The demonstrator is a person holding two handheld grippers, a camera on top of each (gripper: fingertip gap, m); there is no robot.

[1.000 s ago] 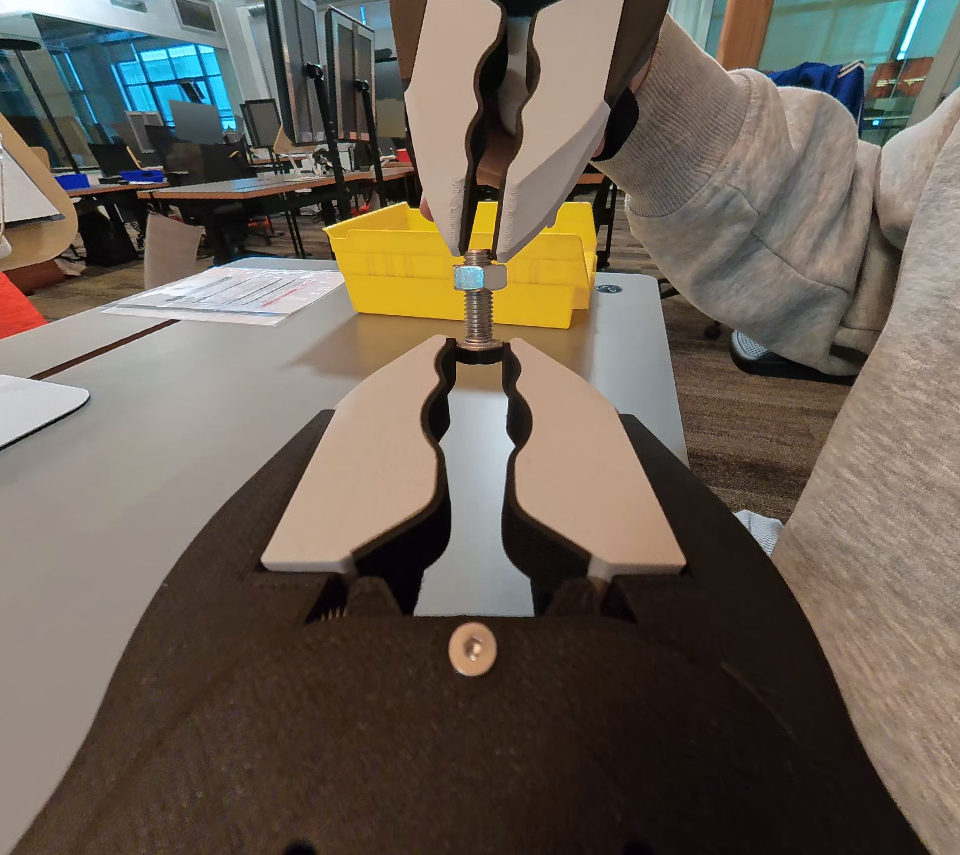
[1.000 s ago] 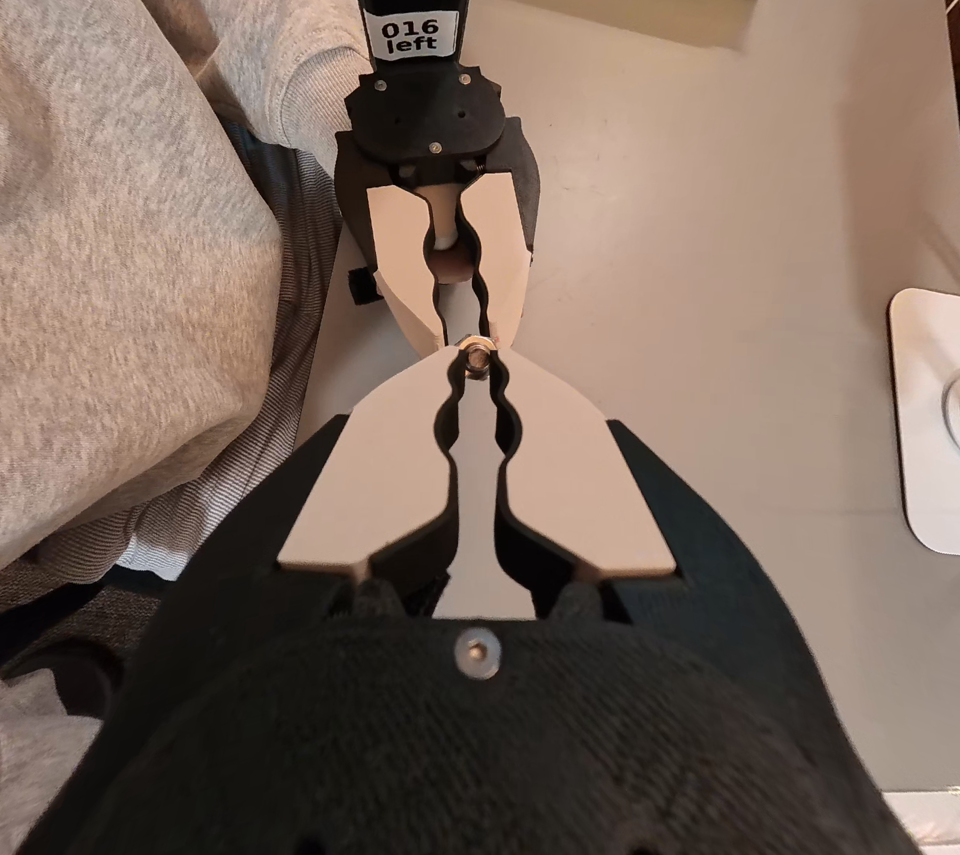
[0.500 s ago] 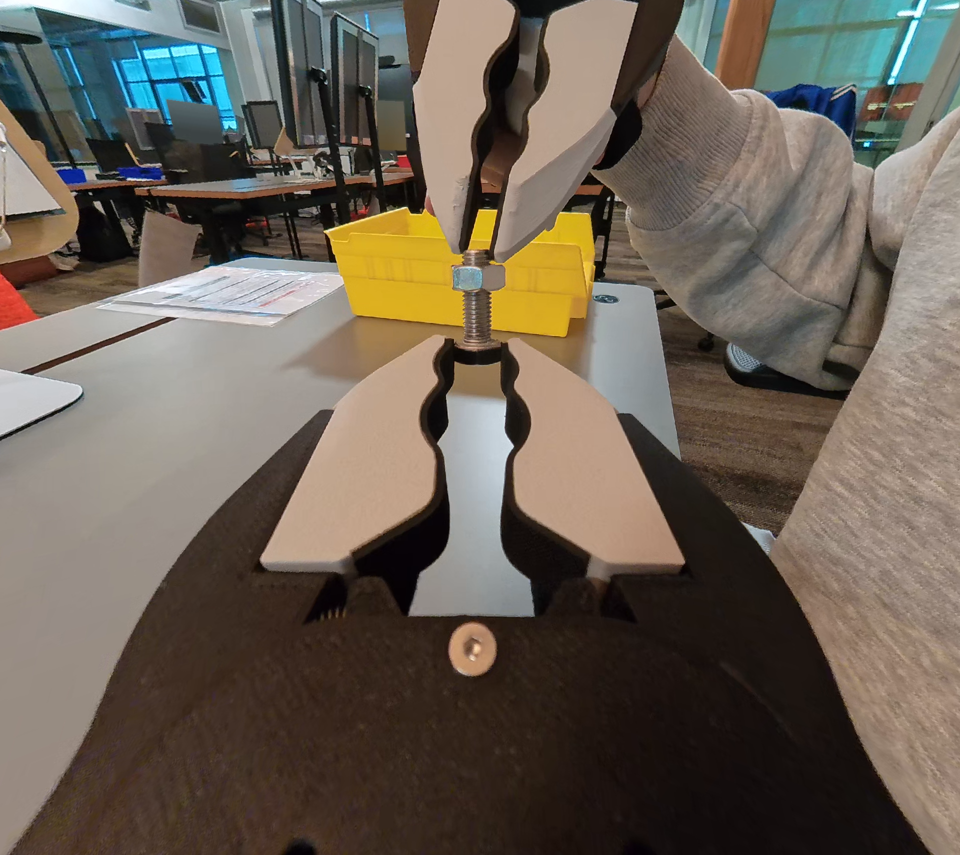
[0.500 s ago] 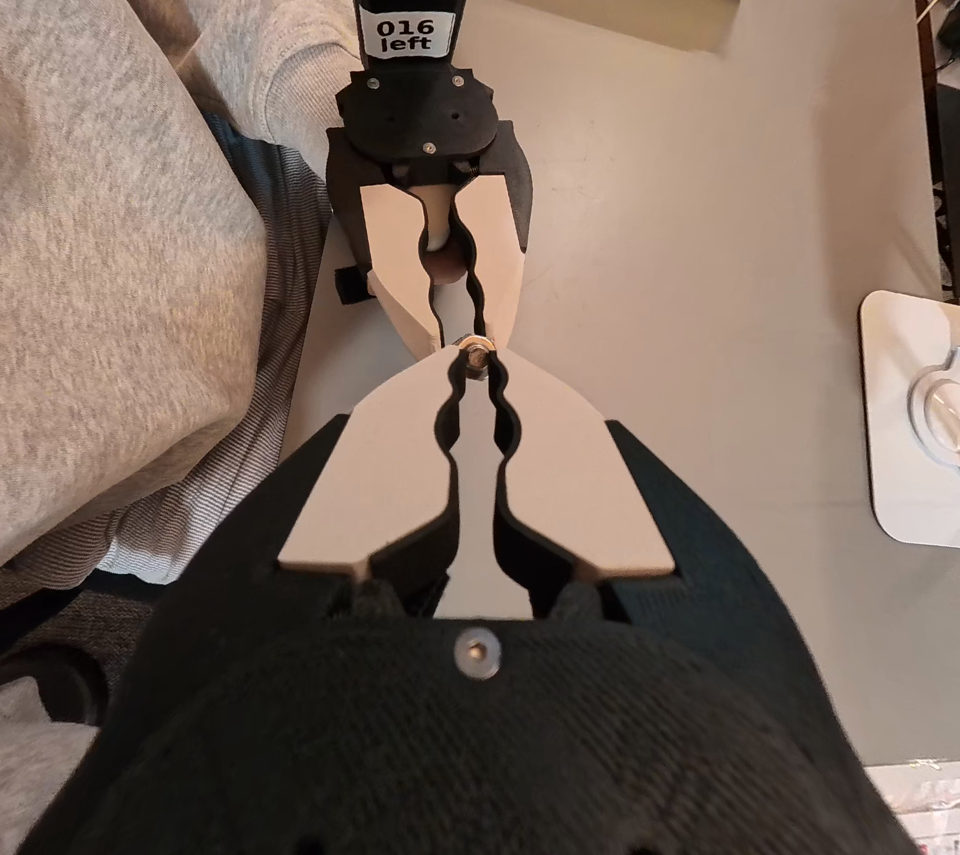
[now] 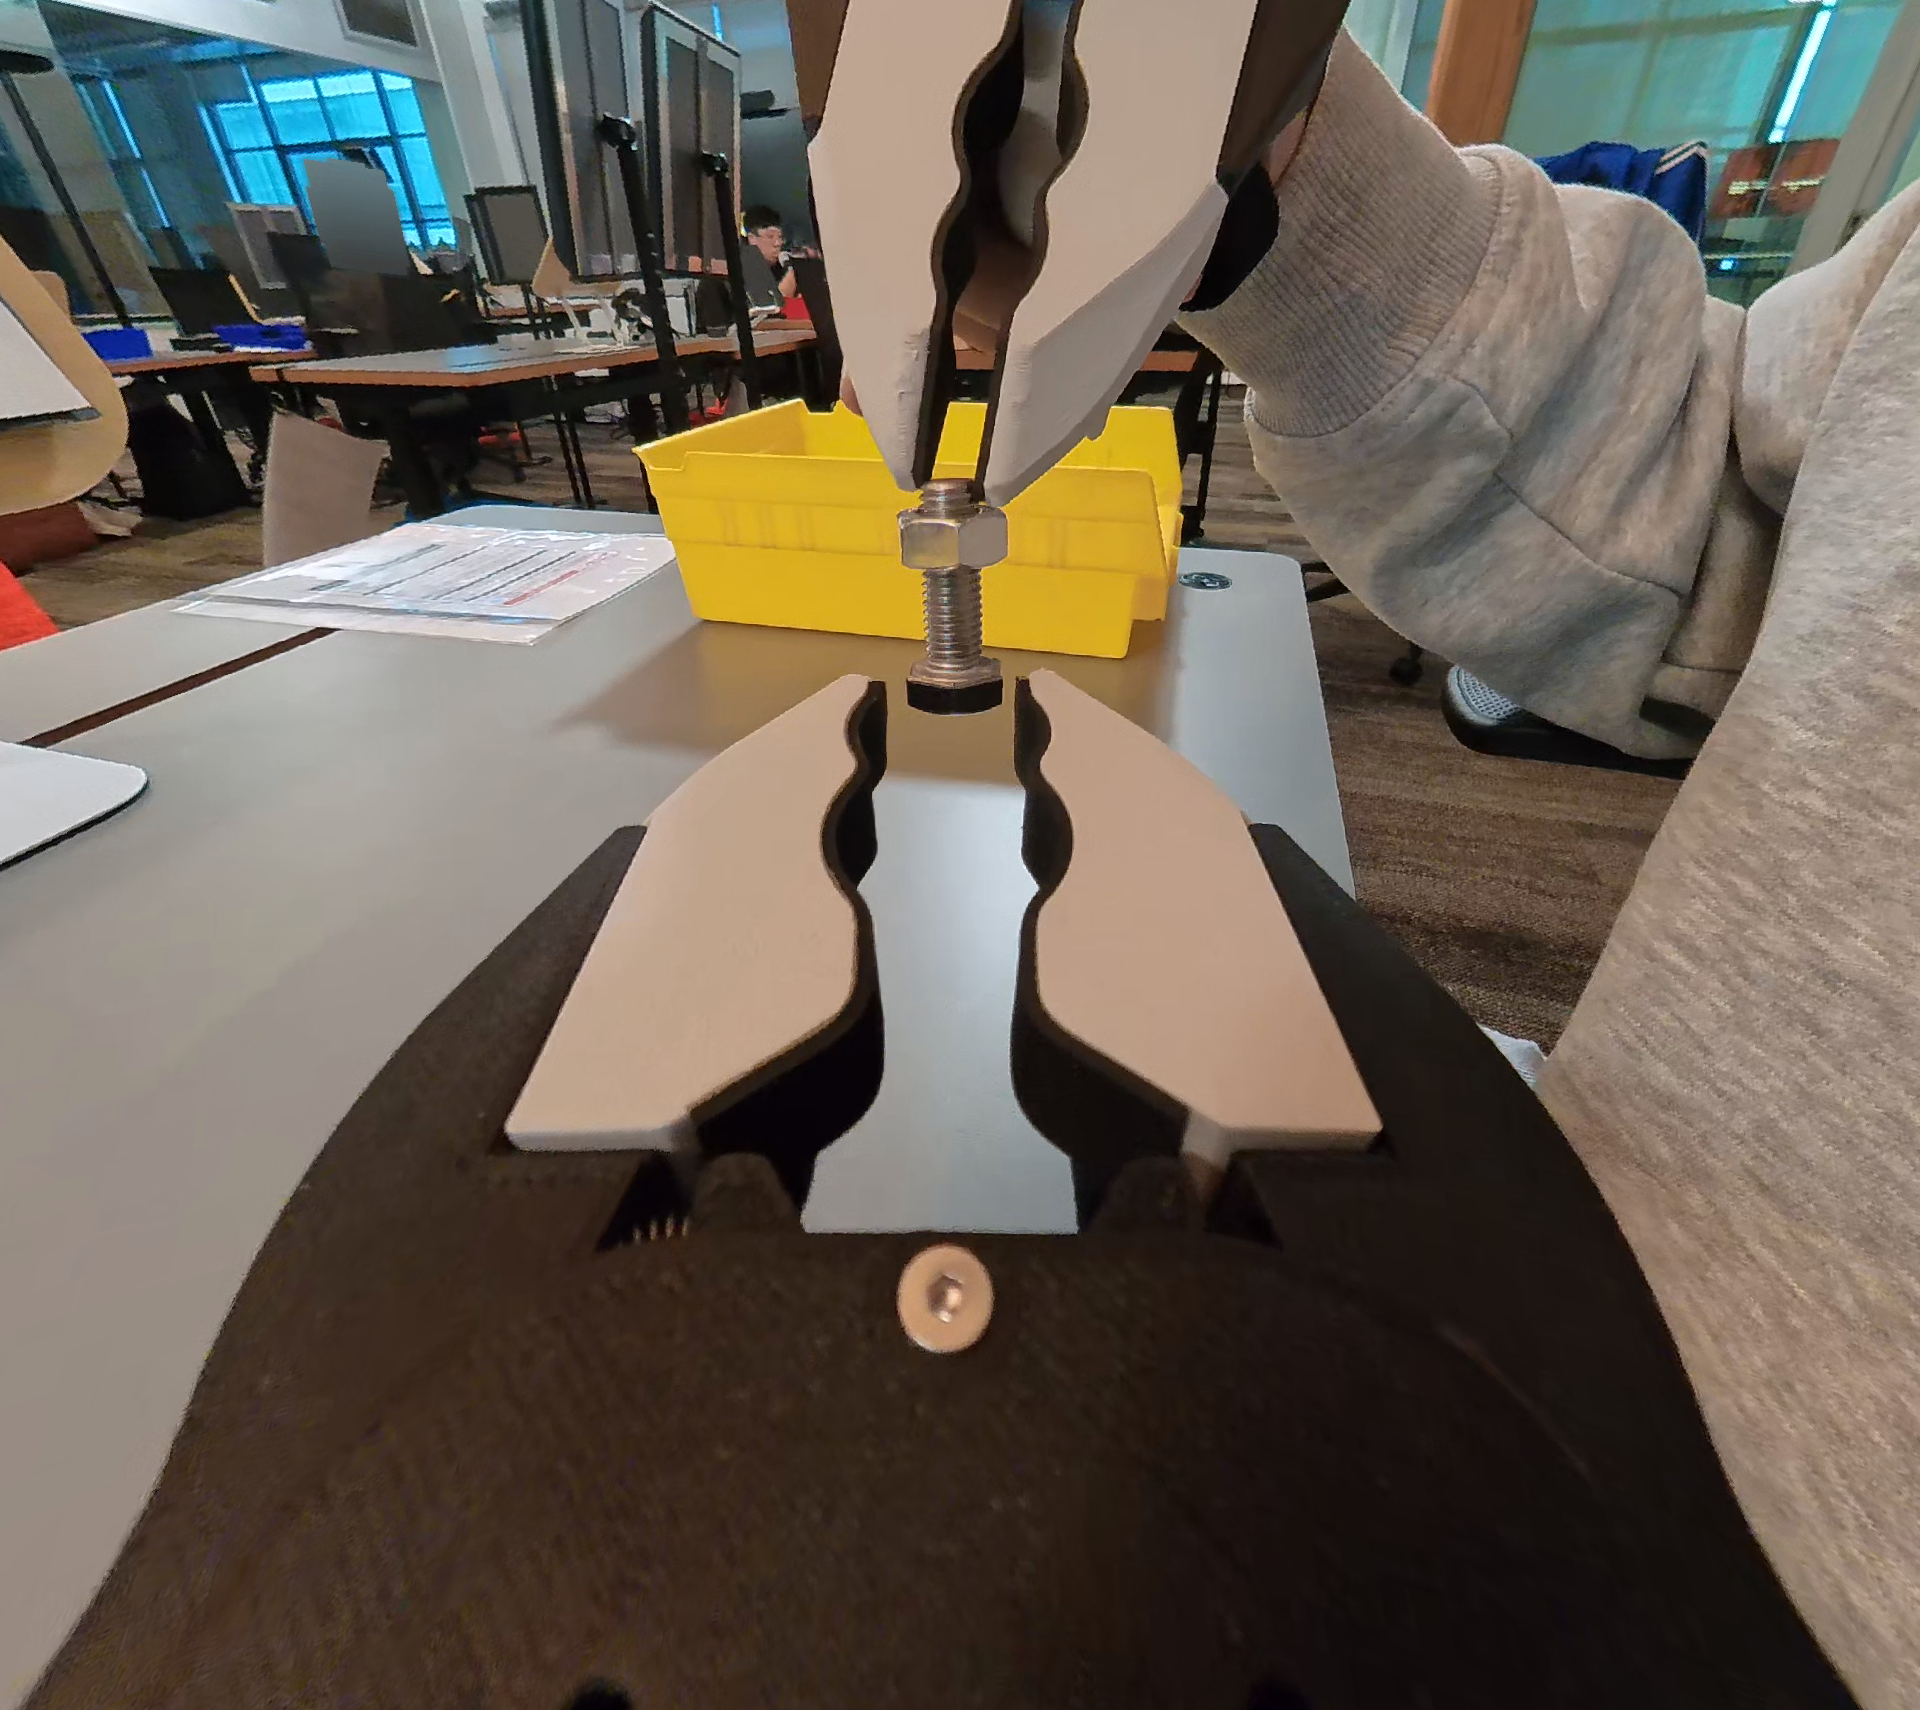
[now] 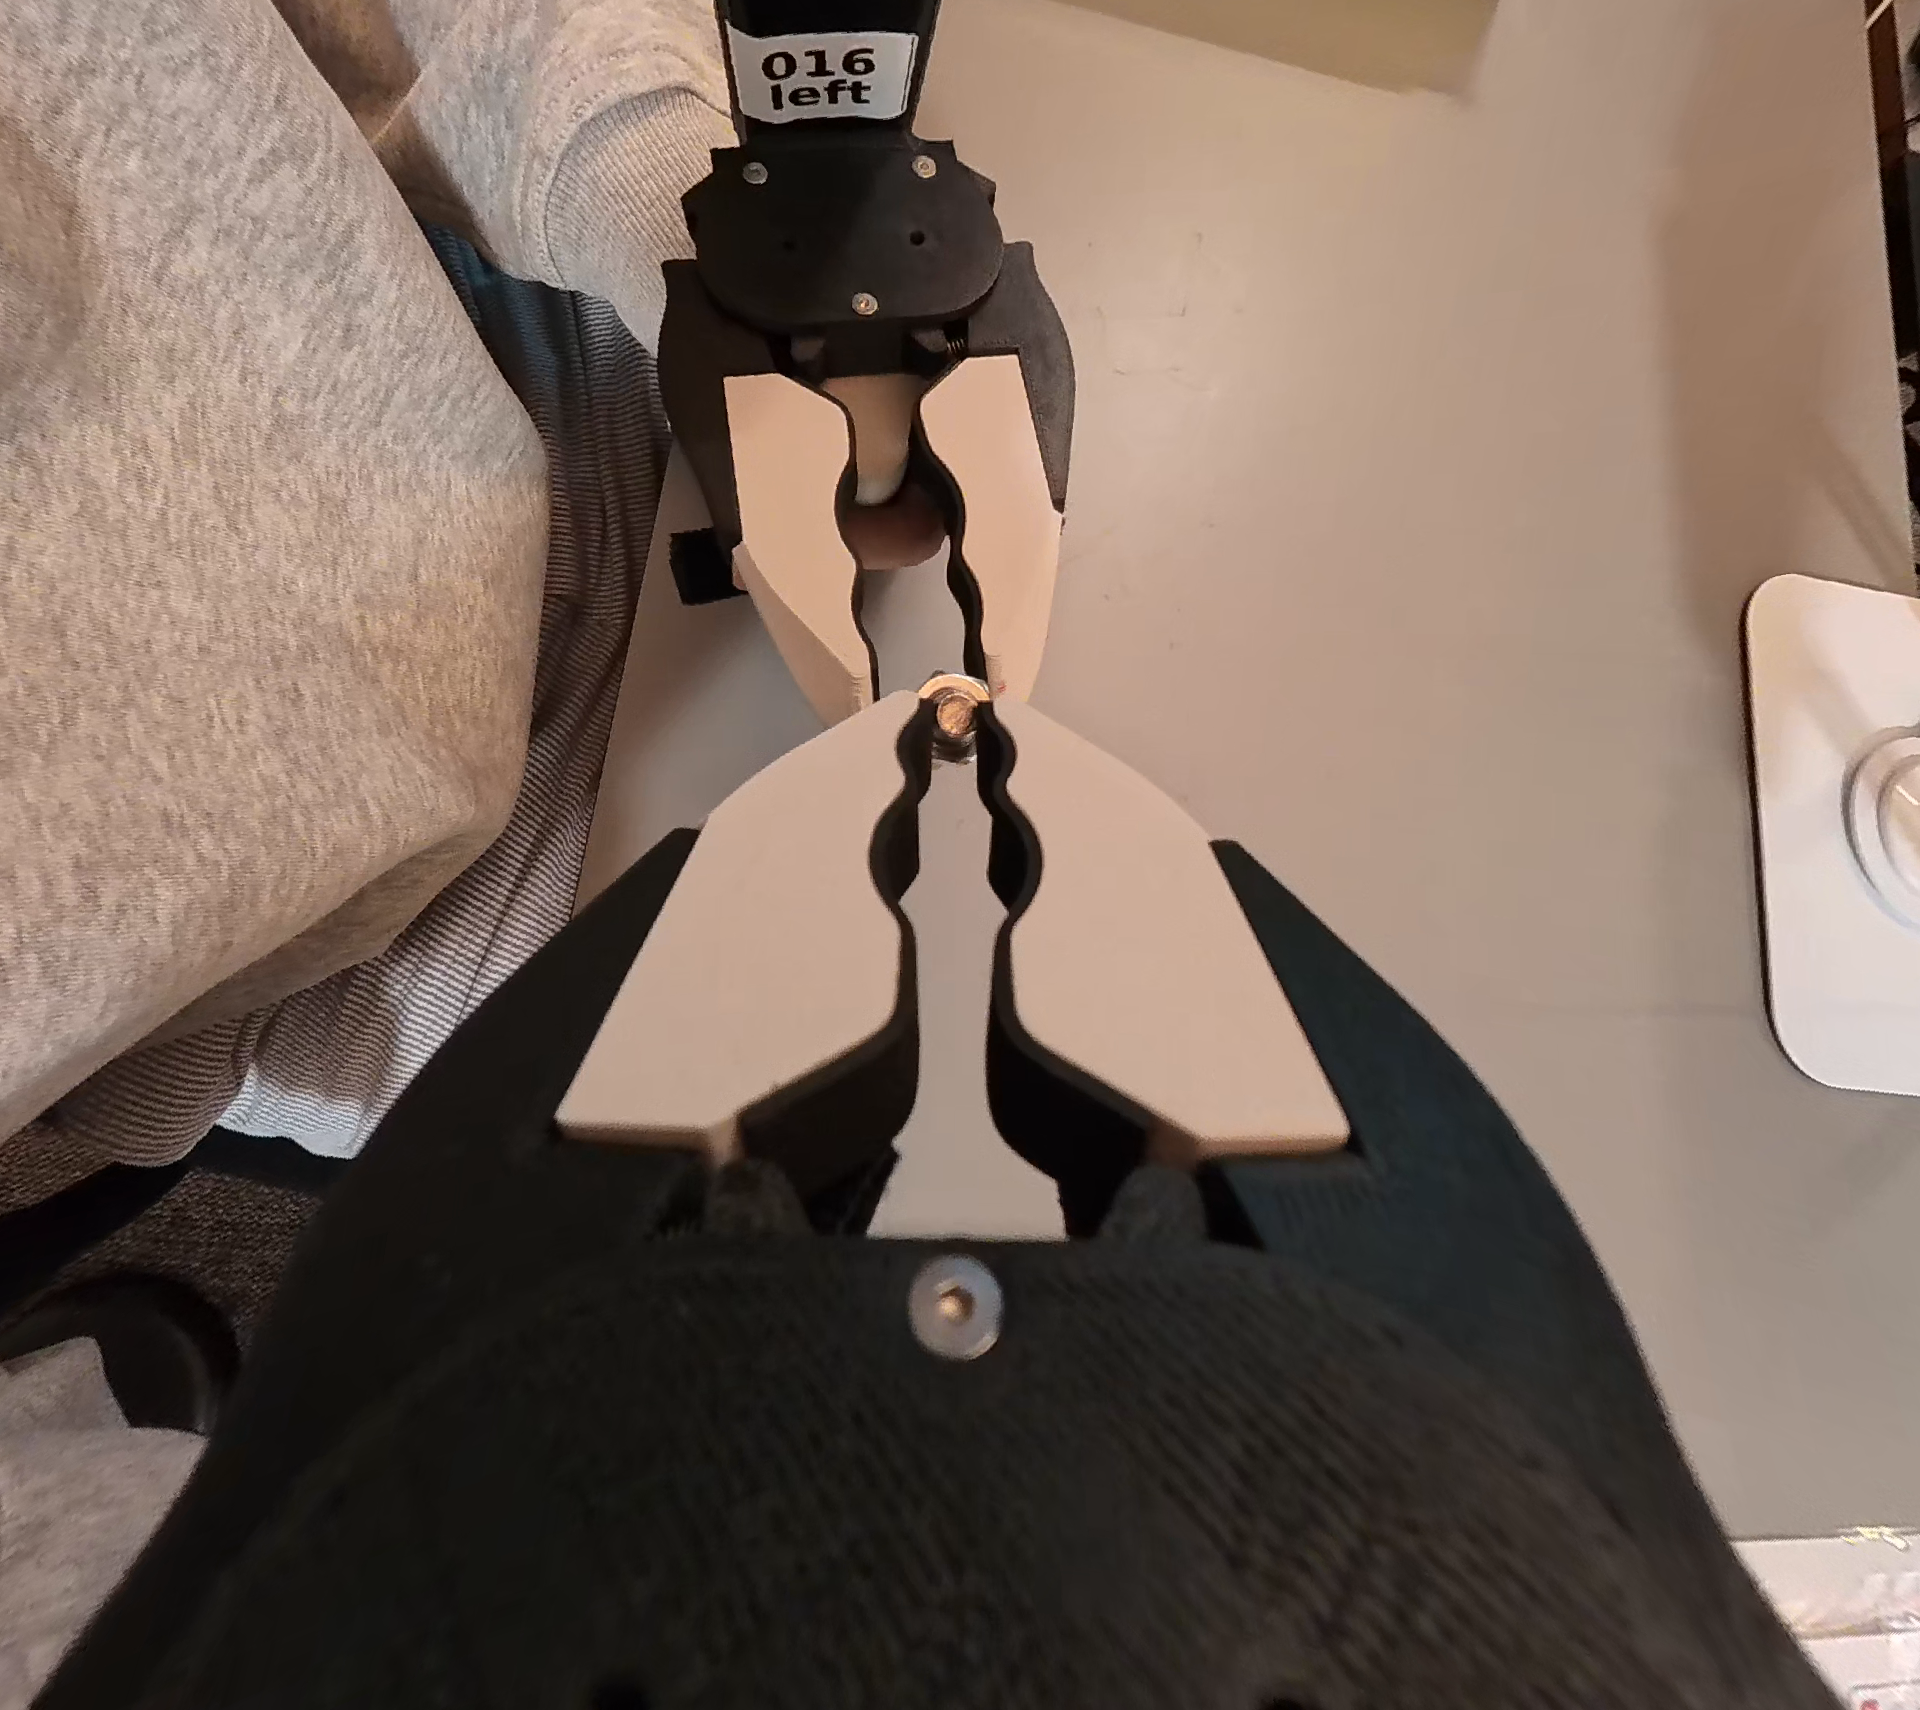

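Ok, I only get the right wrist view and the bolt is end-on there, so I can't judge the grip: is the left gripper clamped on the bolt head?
Observer: No. The left wrist view shows the left gripper open, a gap either side of the head of the bolt.
Operator: Where is the hex nut?
Observer: The hex nut sits high on the thread, just under the right gripper, which pinches the bolt's top end.
Operator: Is the bolt tilted?
Observer: It stands upright, in front of the yellow bin.
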